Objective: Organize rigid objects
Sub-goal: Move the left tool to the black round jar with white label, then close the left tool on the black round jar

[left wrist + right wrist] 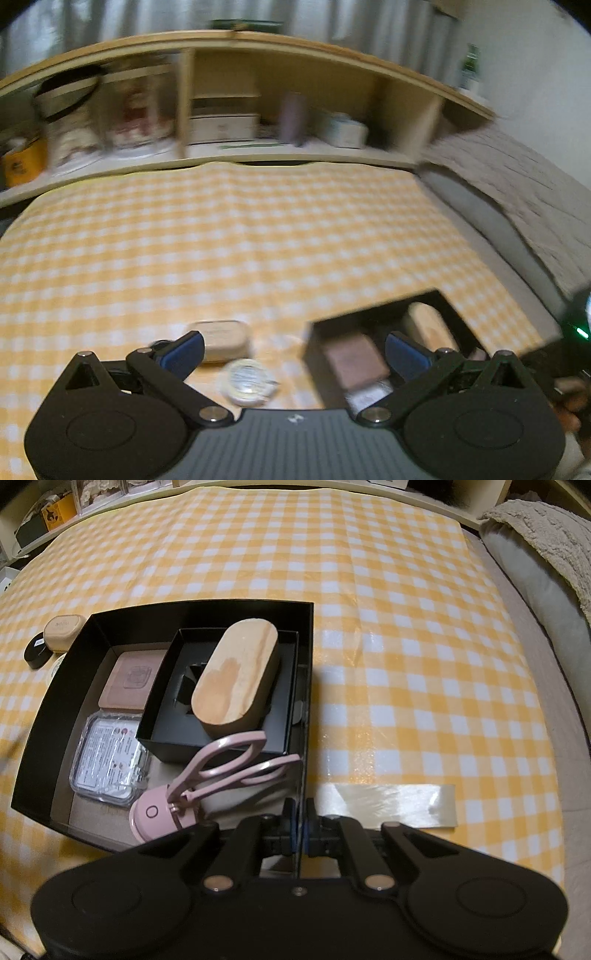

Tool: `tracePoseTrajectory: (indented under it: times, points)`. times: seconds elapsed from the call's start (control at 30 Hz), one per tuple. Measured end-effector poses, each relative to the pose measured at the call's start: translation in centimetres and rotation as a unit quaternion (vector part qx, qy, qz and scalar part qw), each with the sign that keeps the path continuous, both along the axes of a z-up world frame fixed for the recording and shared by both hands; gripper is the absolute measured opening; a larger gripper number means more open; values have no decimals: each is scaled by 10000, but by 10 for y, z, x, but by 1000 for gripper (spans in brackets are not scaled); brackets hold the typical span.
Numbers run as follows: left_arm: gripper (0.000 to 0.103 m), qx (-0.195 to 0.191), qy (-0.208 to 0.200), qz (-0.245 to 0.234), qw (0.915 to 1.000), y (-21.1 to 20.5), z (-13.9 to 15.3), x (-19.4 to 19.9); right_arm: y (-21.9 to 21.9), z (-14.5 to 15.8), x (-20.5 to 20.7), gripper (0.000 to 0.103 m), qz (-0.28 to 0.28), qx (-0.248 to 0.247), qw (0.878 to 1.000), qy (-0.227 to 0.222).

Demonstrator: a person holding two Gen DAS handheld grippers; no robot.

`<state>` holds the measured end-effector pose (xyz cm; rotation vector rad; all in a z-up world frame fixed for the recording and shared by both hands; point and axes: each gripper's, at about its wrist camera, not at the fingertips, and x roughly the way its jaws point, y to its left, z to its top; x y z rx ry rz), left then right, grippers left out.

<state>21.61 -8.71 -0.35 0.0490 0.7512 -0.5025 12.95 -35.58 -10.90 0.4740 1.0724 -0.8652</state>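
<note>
A black open box (308, 635) sits on the yellow checked cloth. It holds a wooden oval case (236, 675) on a smaller black box, a pink square case (133, 679), a clear plastic case (109, 757) and a pink eyelash curler (207, 779). My right gripper (300, 830) is shut on the box's right wall. My left gripper (295, 350) is open and empty above the cloth, left of the box (373, 314). A beige case (221, 338) and a round clear item (245, 380) lie between its fingers. The beige case also shows in the right wrist view (64, 631), beside a small black round item (37, 651).
A wooden shelf (236, 40) with jars and boxes runs along the far edge. A grey pillow and knitted blanket (546, 535) lie to the right. A strip of clear tape (391, 805) is stuck on the cloth right of the box.
</note>
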Motion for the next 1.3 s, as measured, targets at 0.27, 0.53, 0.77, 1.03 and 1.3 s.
tracePoseTrajectory:
  times: [0.27,0.53,0.77,1.03,1.3]
  points:
    - [103,50,44,995,9950,34,-26,40,0,1,-1,5,-12,-10,10000,23]
    - [99,656,-29,1271,9897,43,-66,60,1,0,1,5,-15,-10,10000,27]
    - [79,999,60,1107,9888,39,-96,69,1,-1,0,5,-7,4,10000,49]
    - [62,1179,43,1127,9866,39,-112,76,1,-2,1,5,-1,9,10000,83]
    - [50,999,178,1268,9867,45,-107,80,0,-1,-1,5,0,9,10000,96]
